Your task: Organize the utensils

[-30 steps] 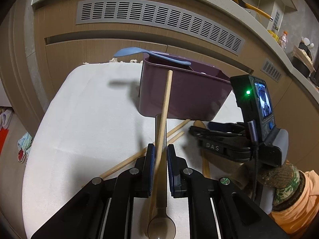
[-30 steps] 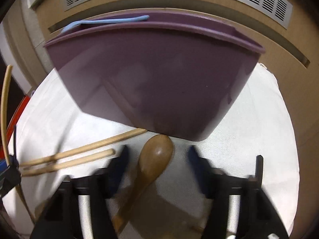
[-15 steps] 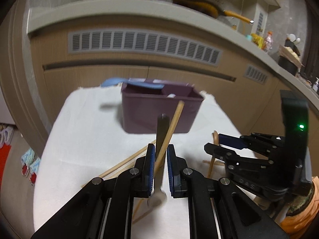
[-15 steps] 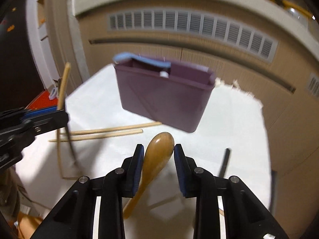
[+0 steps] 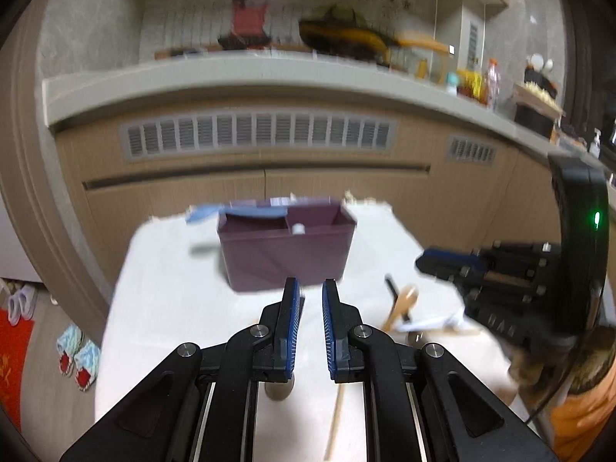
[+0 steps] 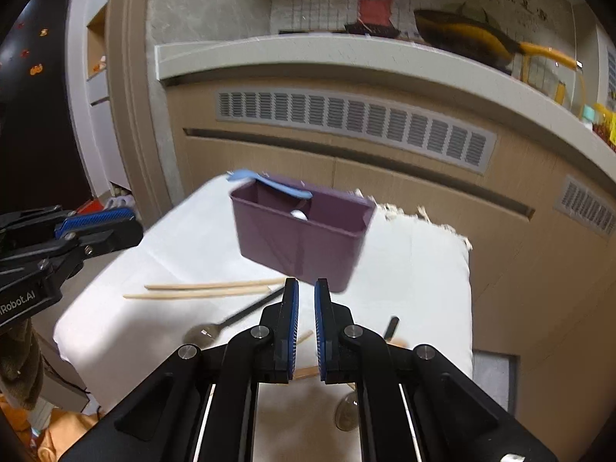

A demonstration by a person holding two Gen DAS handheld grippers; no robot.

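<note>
A purple utensil bin [image 5: 285, 254] [image 6: 304, 238] stands on the white-clothed table, with a blue spoon [image 6: 269, 184] across its rim and a white item inside. My left gripper [image 5: 310, 300] is raised above the table, its jaws slightly apart with nothing between them. My right gripper [image 6: 306, 300] is also raised, jaws narrowly apart and empty. Two wooden chopsticks [image 6: 208, 290], a dark-handled metal spoon [image 6: 231, 321] and a wooden spoon [image 5: 402, 304] lie on the cloth. Another chopstick [image 5: 337, 419] and a spoon bowl [image 5: 279, 389] lie under my left gripper.
The white cloth table [image 6: 423, 269] ends at a wooden cabinet with vent grilles [image 6: 346, 123]. A counter ledge [image 5: 231, 77] above holds a pan and bottles. The other gripper shows at the right of the left wrist view [image 5: 519, 277]. Slippers lie on the floor at left [image 5: 77, 354].
Both grippers let go of their utensils and pulled back and up from the bin. The chopstick and dark spoon left my left jaws; the wooden spoon left my right jaws.
</note>
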